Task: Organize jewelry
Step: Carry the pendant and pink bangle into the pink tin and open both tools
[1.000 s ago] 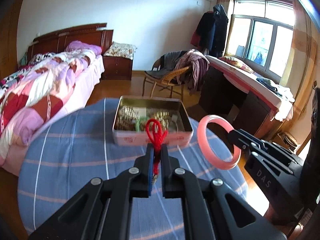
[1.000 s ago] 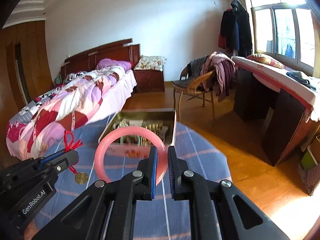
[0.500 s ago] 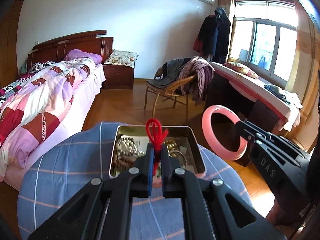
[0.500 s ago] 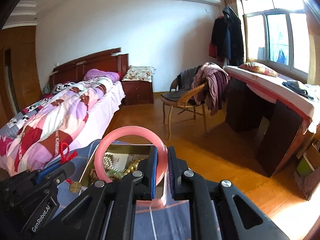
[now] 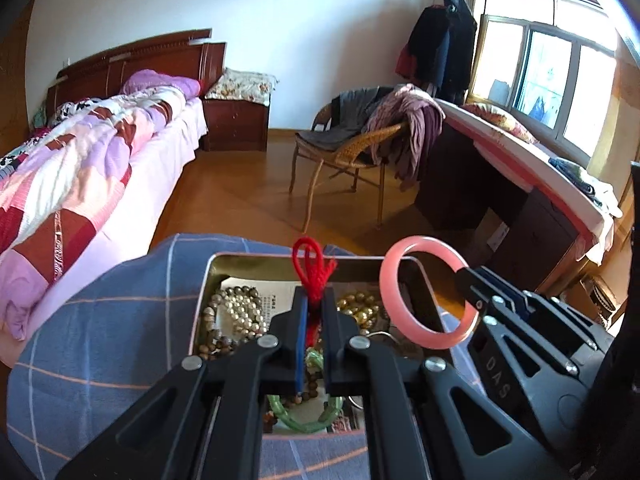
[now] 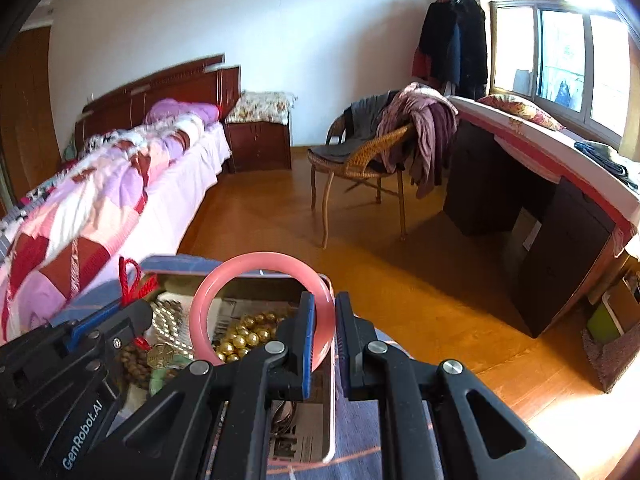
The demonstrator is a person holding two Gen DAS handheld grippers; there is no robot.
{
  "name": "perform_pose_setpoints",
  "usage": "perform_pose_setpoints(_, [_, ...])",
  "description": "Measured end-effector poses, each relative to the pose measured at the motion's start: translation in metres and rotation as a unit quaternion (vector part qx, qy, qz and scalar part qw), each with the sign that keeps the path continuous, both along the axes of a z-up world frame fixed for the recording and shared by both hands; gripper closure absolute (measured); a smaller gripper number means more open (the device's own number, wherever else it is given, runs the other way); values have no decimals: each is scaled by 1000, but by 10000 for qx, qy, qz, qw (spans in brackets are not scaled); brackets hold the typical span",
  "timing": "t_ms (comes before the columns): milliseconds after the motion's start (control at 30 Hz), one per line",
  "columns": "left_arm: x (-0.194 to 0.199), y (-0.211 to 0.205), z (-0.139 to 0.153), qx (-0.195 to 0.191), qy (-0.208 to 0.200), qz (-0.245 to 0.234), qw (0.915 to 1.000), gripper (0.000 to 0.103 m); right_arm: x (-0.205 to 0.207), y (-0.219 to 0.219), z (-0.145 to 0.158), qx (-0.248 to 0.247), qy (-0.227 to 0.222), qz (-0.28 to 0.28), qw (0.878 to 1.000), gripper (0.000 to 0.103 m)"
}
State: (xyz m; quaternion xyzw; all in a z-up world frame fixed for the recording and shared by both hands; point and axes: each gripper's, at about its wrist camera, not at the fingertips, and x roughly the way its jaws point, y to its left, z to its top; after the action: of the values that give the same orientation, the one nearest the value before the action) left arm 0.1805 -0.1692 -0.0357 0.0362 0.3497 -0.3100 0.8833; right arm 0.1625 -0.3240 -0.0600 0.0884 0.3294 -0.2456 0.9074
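My left gripper [image 5: 314,300] is shut on a red knotted cord [image 5: 311,270] whose brass coin charm [image 6: 159,358] hangs below it, over the open metal tin [image 5: 208,280]. My right gripper [image 6: 322,304] is shut on a pink bangle [image 6: 256,264], held upright over the tin's right side; the bangle also shows in the left wrist view [image 5: 424,284]. The tin [image 6: 330,400] holds bead bracelets, gold beads [image 6: 240,336] and a green bangle [image 5: 304,420].
The tin sits on a round table with a blue striped cloth [image 5: 100,340]. Beyond are a bed [image 5: 80,168], a wicker chair with clothes [image 5: 360,148], a desk under the window [image 5: 520,184] and wooden floor.
Both grippers have moved forward from short of the tin to over it, still holding the cord and the bangle. The tin now lies right under the fingers.
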Motion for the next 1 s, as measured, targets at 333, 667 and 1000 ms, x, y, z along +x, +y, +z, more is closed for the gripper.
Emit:
perform_pose_setpoints(333, [18,-15,-31,370,357,5,9987,96,17,-7,-30,-46,433,-4,9991,93])
perform_pose_setpoints(667, [13,-18,-49,785,265,100,9965,96,14,2,-32,-351,386,56,9986,93])
perform_pose_setpoints(1000, [16,-1,-48,785,280,344,9959,96,13,11,-33,-191,311,407,9985,93])
